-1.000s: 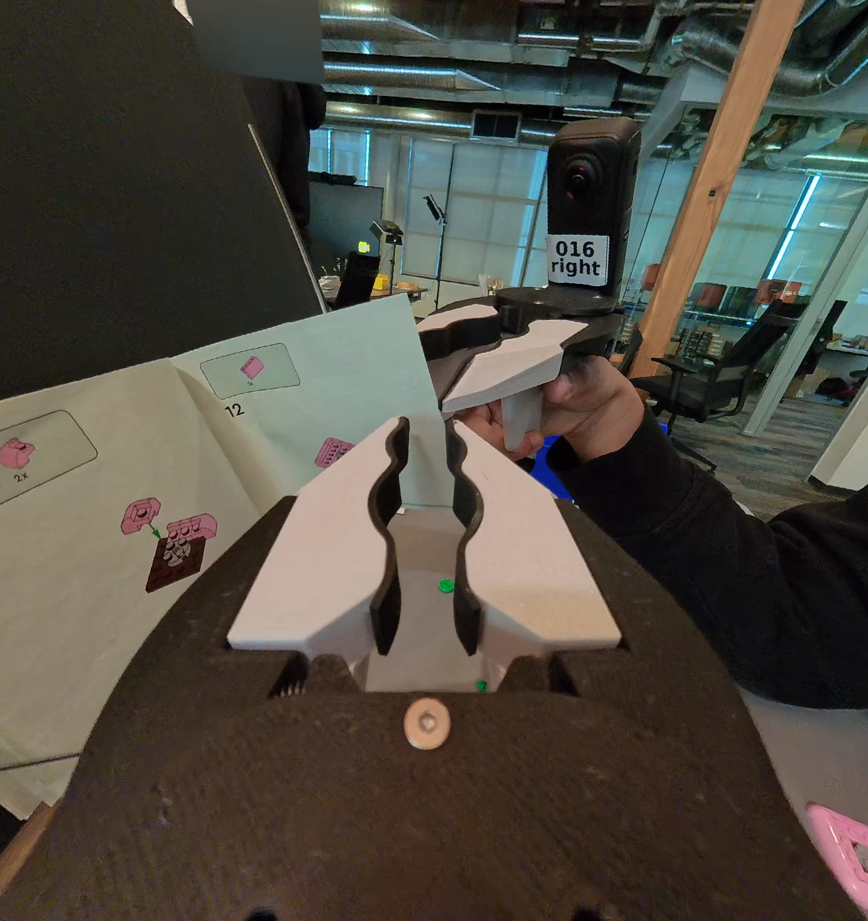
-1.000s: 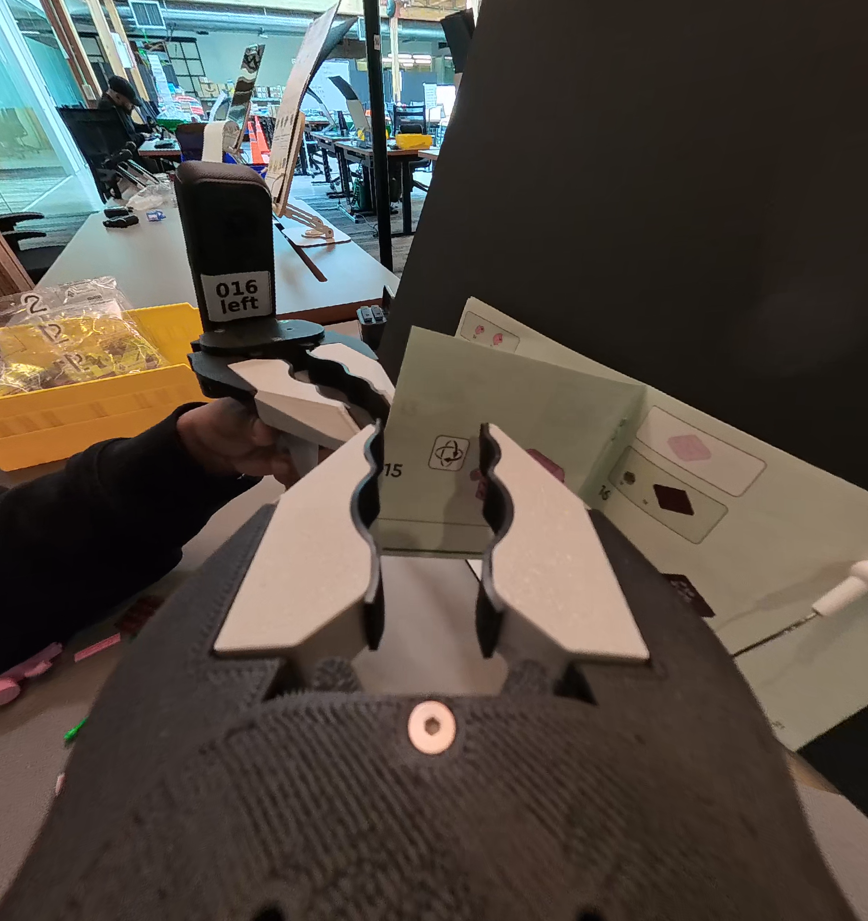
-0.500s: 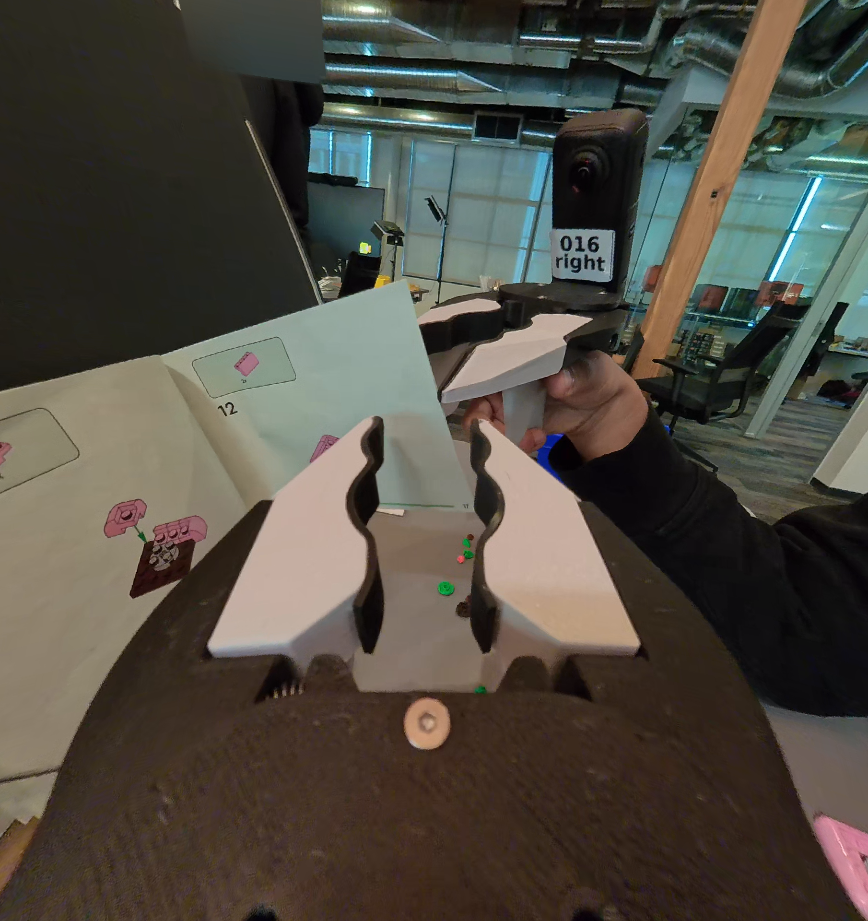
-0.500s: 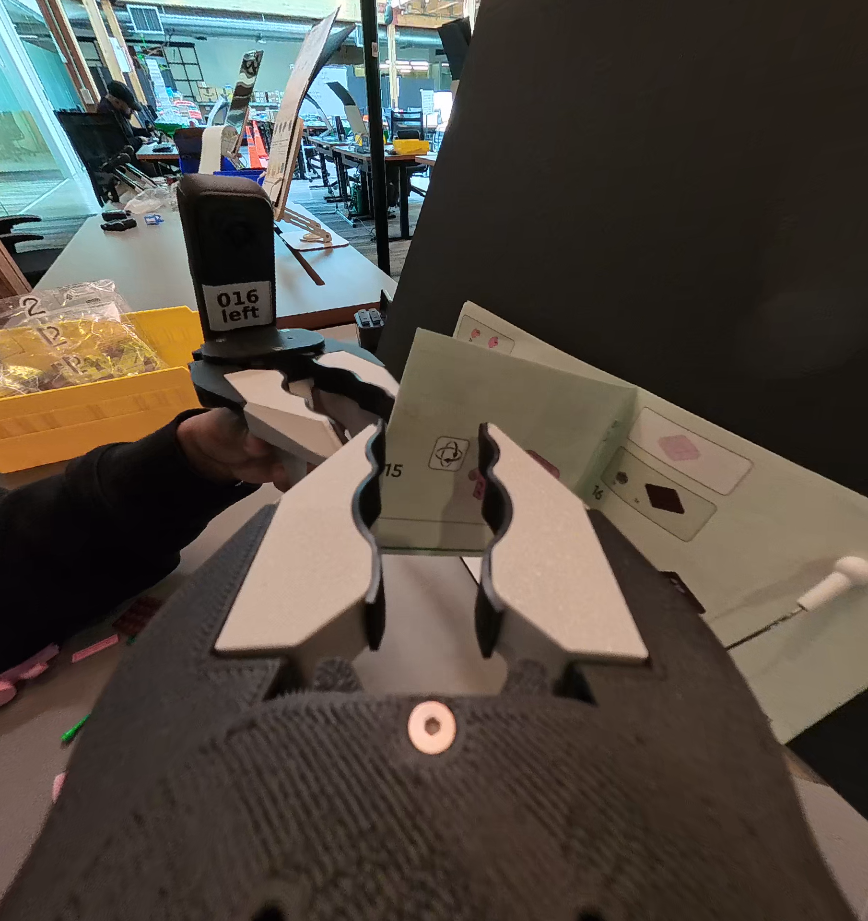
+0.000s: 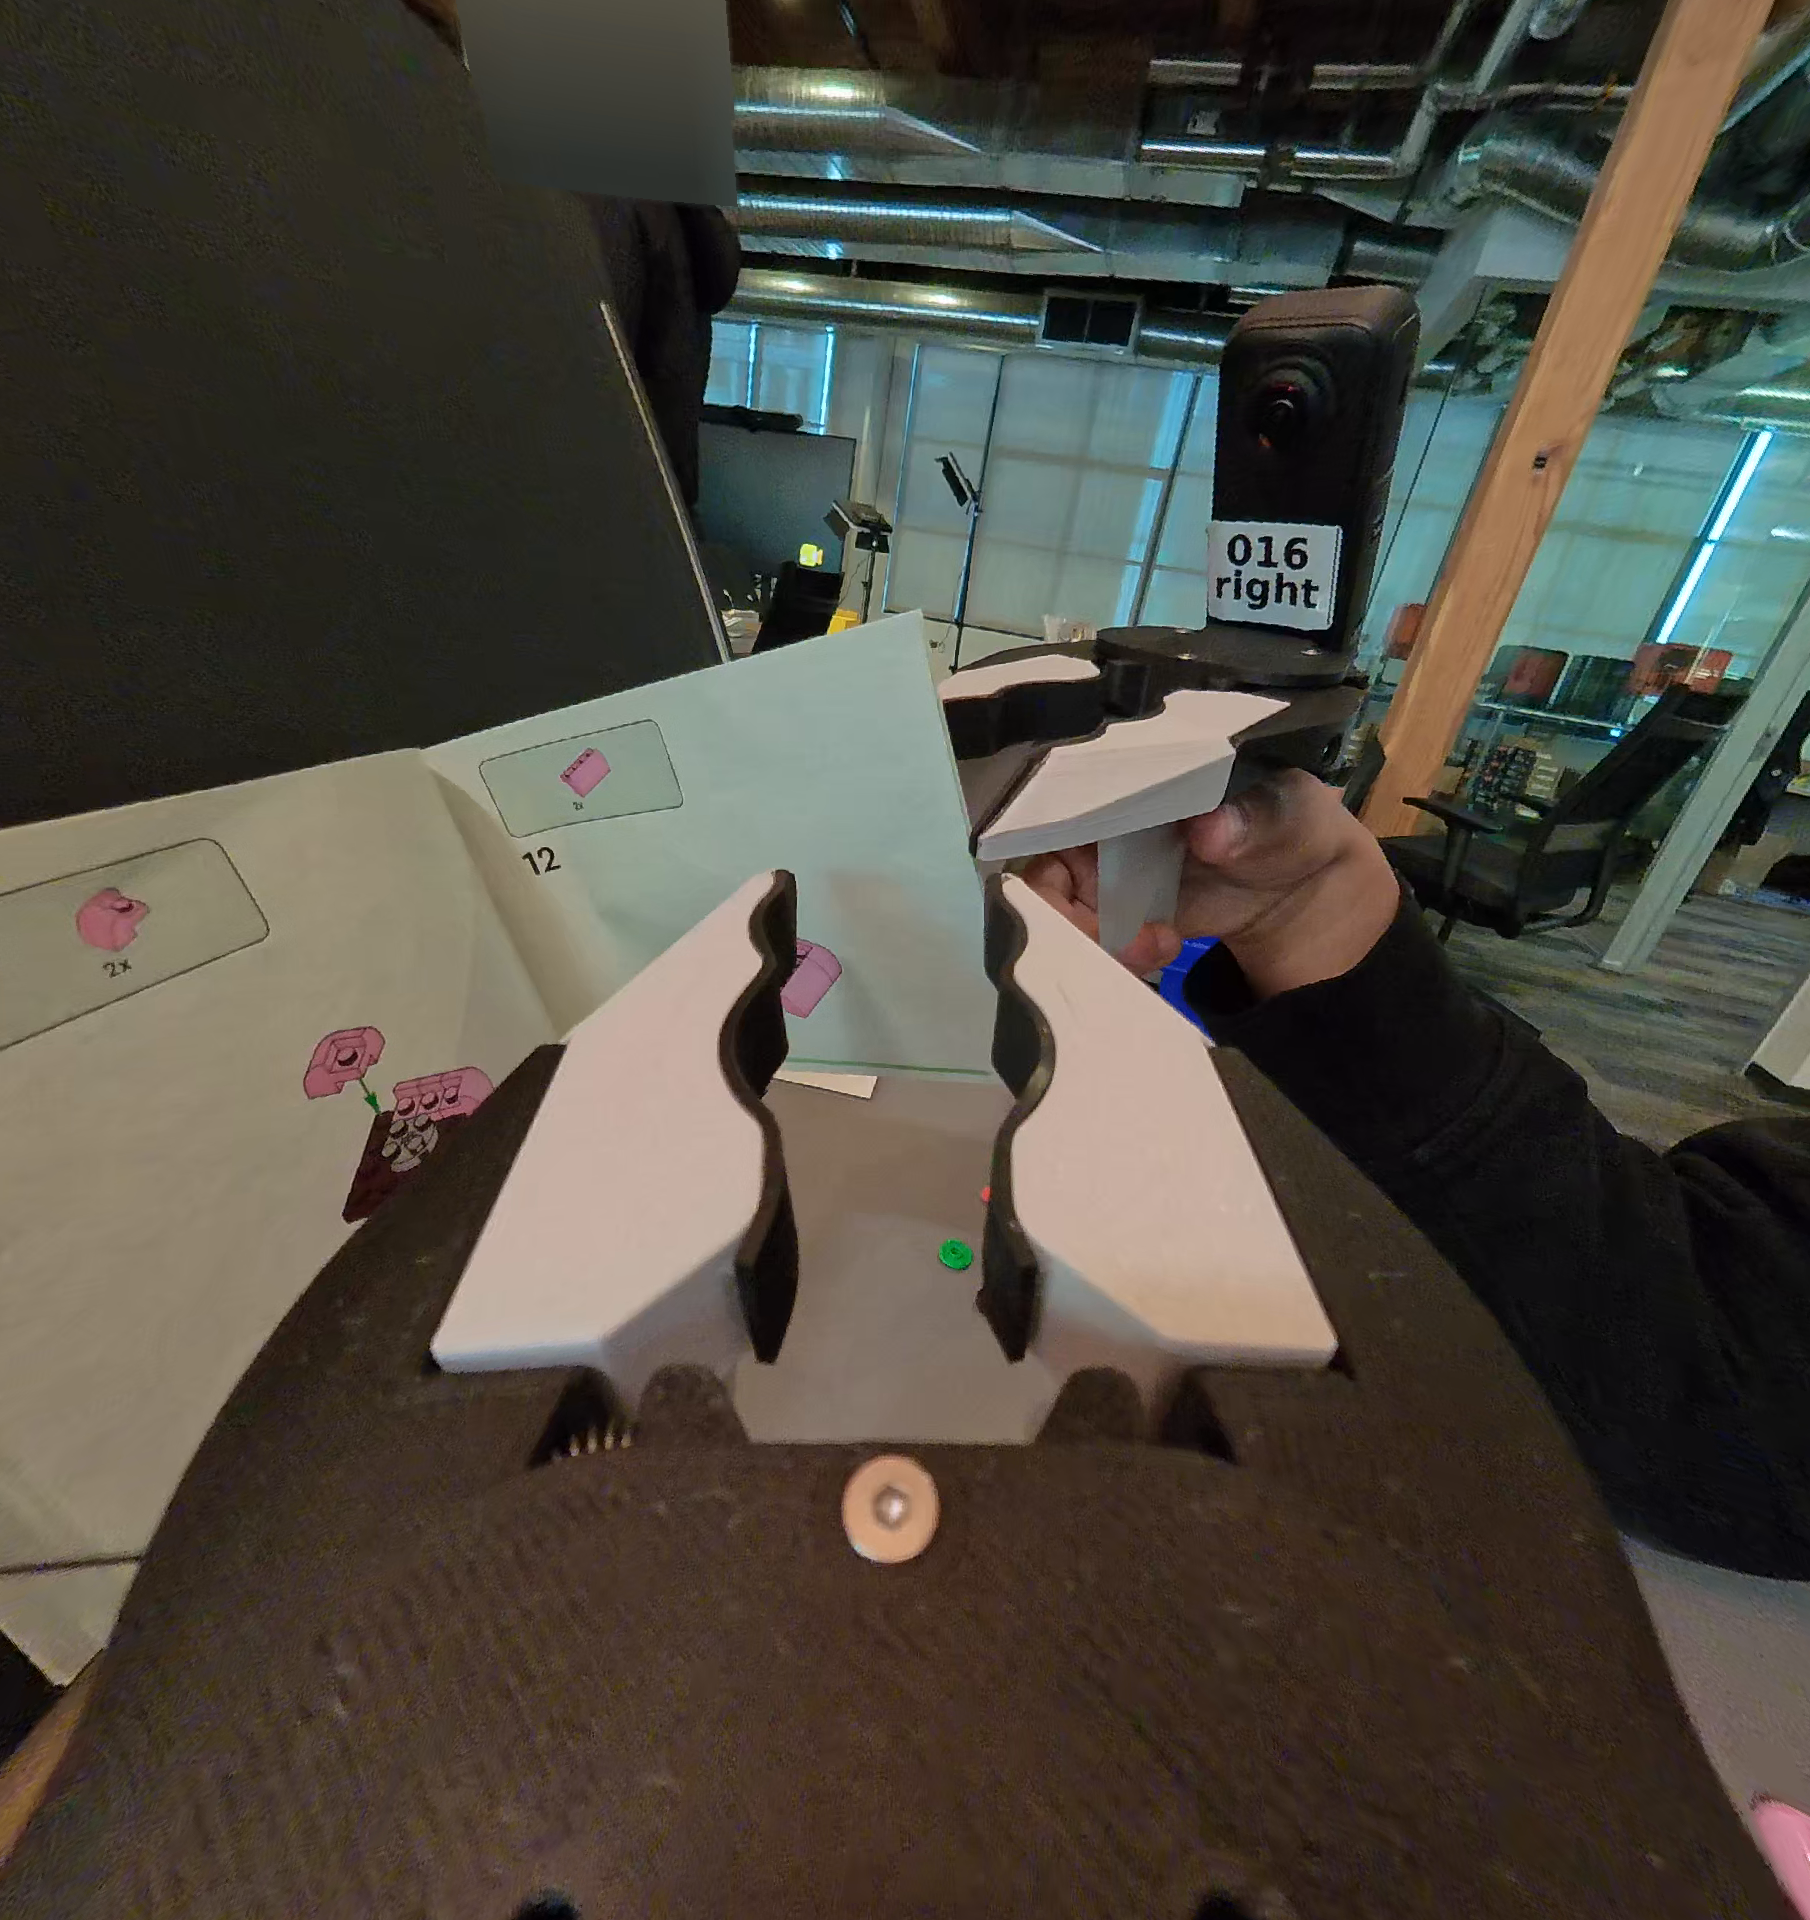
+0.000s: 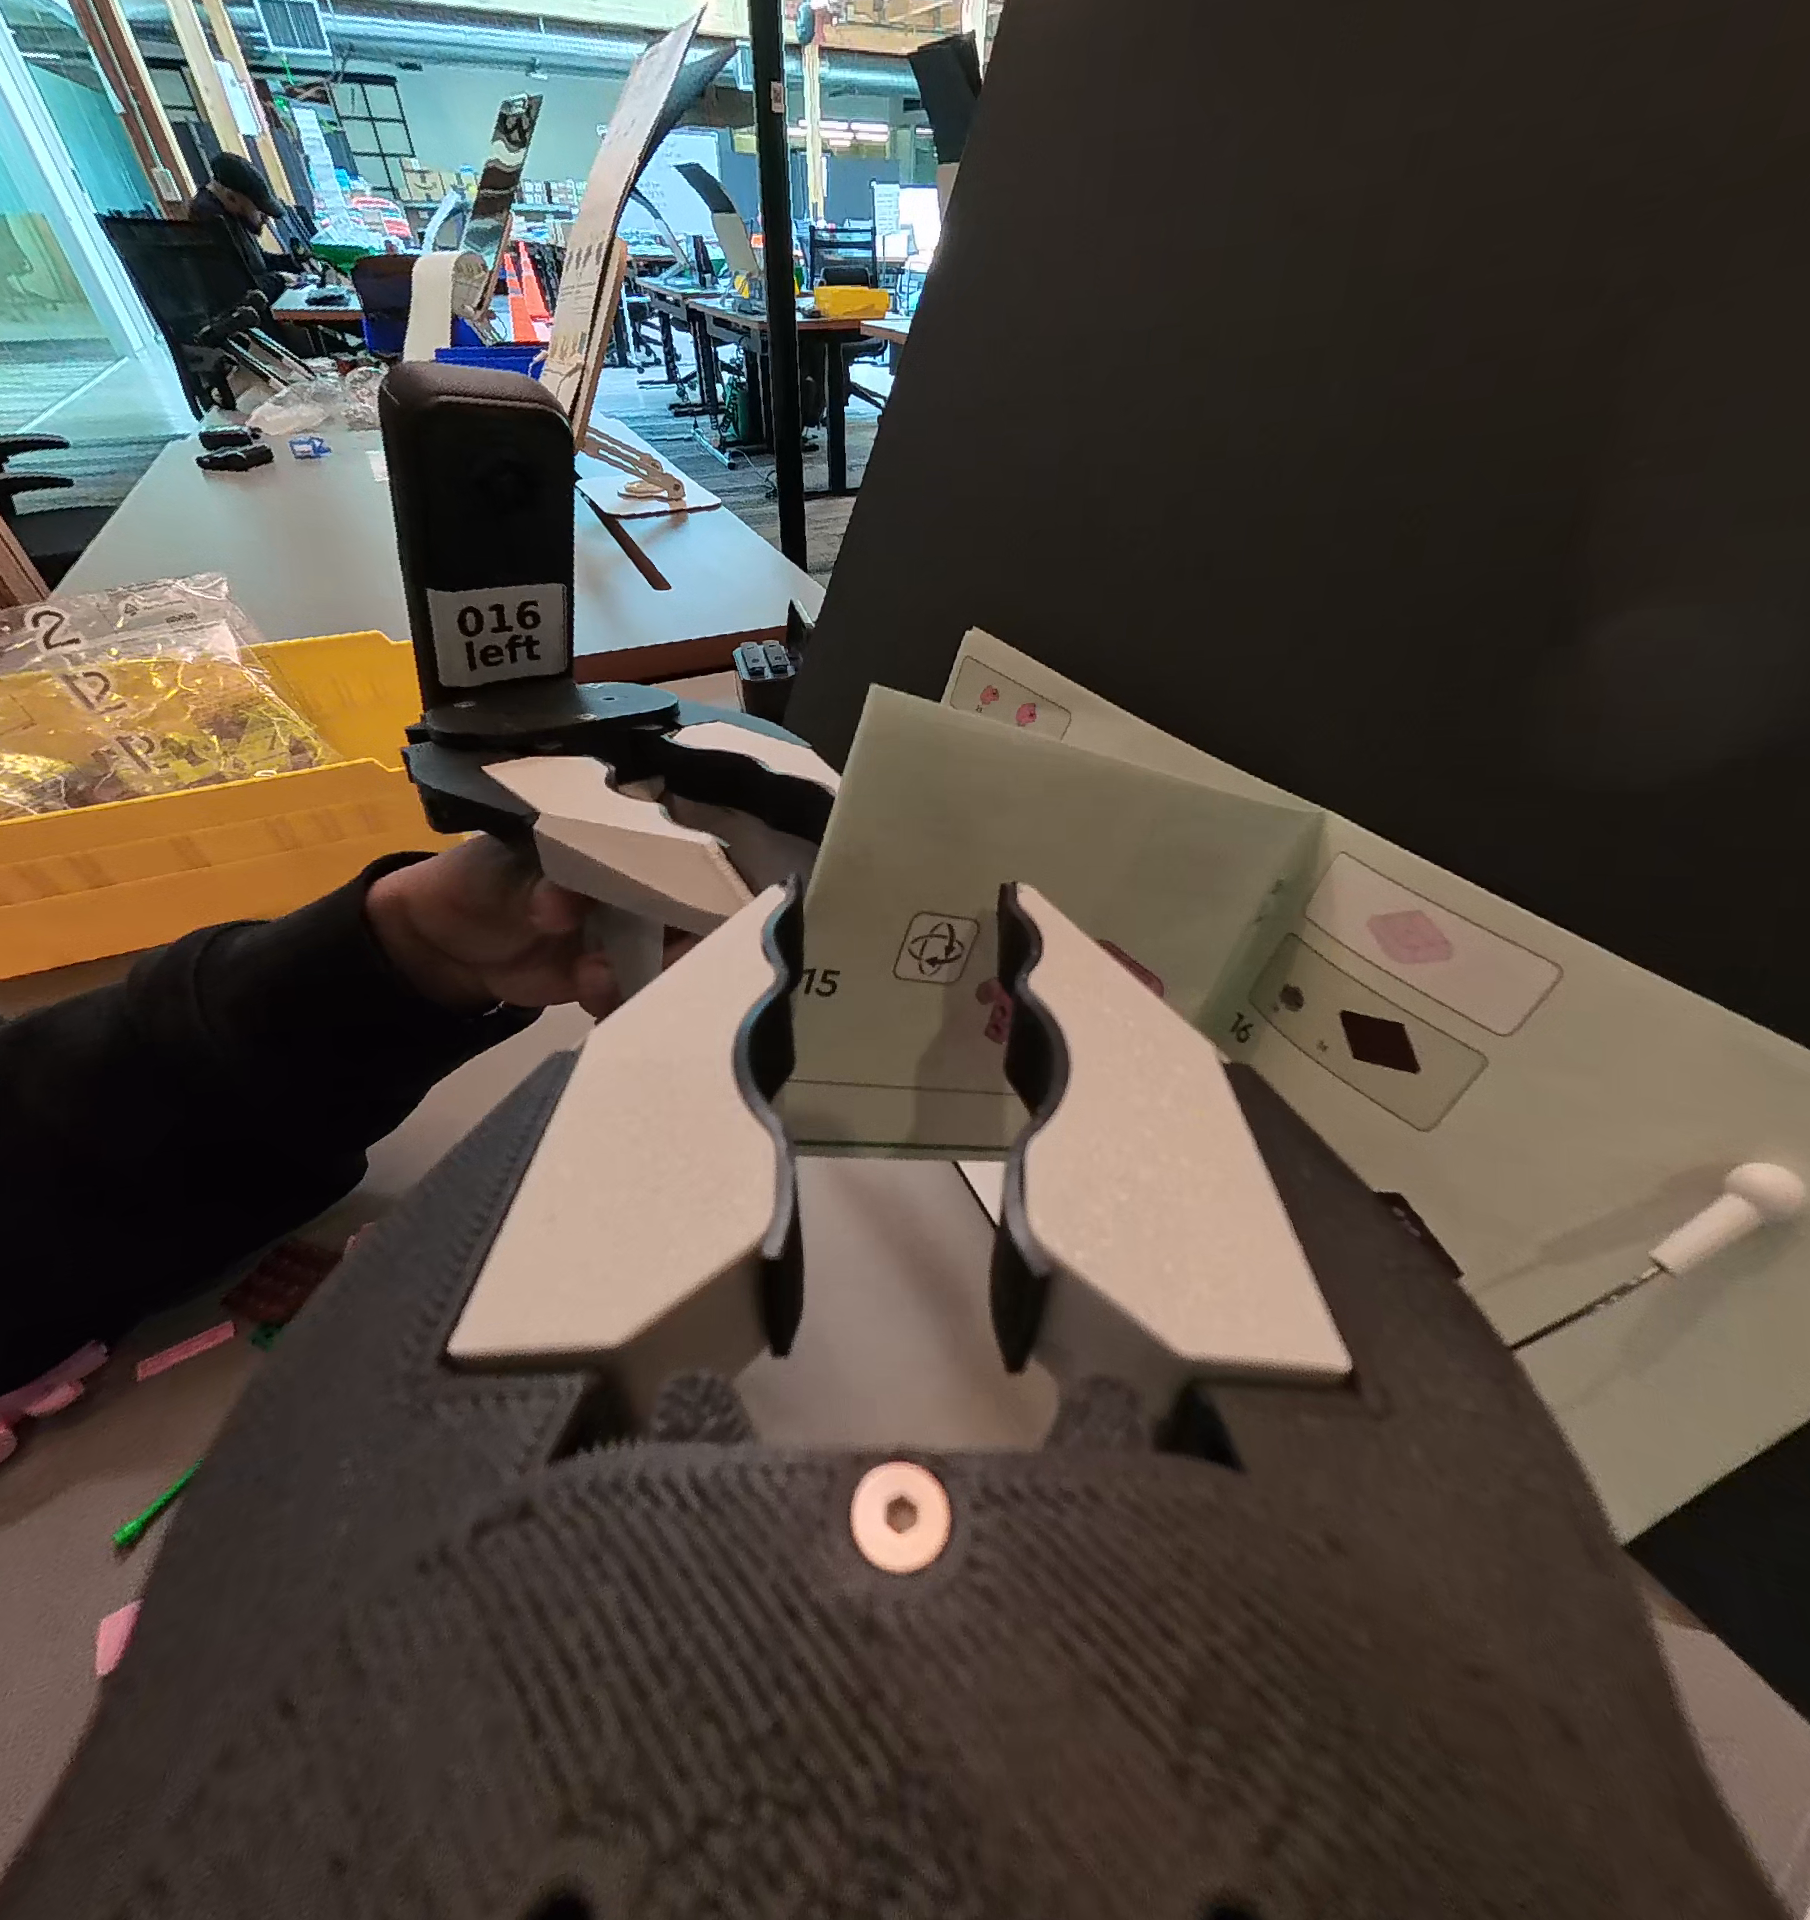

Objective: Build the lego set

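White jaws apart on both grippers.

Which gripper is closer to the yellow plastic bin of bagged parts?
Left. The left gripper hovers right beside the bin; the right gripper sits farther off, facing the instruction booklet.

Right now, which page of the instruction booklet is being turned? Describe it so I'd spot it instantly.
The instruction booklet leans open against the black board. At its middle, one pale green page stands upright between the two hand-held grippers, while its neighbours lie flat.
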`<state>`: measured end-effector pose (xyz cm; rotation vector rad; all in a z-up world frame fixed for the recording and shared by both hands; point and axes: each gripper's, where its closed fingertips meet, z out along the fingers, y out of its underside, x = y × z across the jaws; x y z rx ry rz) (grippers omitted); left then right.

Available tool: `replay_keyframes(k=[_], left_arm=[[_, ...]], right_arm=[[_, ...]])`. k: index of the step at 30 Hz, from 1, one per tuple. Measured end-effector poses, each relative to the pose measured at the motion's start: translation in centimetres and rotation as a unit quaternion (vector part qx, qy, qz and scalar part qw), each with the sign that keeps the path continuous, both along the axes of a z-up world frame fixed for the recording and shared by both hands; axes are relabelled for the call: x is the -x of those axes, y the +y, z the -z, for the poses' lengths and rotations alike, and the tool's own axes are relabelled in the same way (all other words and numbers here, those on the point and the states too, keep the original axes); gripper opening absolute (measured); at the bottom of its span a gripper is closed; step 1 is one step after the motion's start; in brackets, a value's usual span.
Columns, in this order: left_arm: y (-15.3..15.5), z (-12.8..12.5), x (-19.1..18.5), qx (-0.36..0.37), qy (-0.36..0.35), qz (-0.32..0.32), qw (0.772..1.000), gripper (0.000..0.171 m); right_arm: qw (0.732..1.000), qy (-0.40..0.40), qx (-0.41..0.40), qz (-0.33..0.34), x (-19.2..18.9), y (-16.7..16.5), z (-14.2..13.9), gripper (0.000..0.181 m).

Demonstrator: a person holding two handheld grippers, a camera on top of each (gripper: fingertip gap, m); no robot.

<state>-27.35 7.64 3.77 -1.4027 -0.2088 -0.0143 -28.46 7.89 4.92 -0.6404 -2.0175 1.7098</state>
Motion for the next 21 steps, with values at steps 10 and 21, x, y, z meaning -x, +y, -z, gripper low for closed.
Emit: replay_keyframes(k=[10, 21], left_arm=[[0.15, 0.07, -0.12, 0.001, 0.002, 0.002, 1.000, 0.035], [0.69, 0.33, -0.57, 0.011, 0.011, 0.007, 1.000, 0.037]], right_arm=[[1.000, 0.002, -0.002, 0.001, 0.02, 0.02, 0.00, 0.036], [1.000, 0.005, -0.008, 0.005, 0.08, 0.02, 0.06, 0.037]])
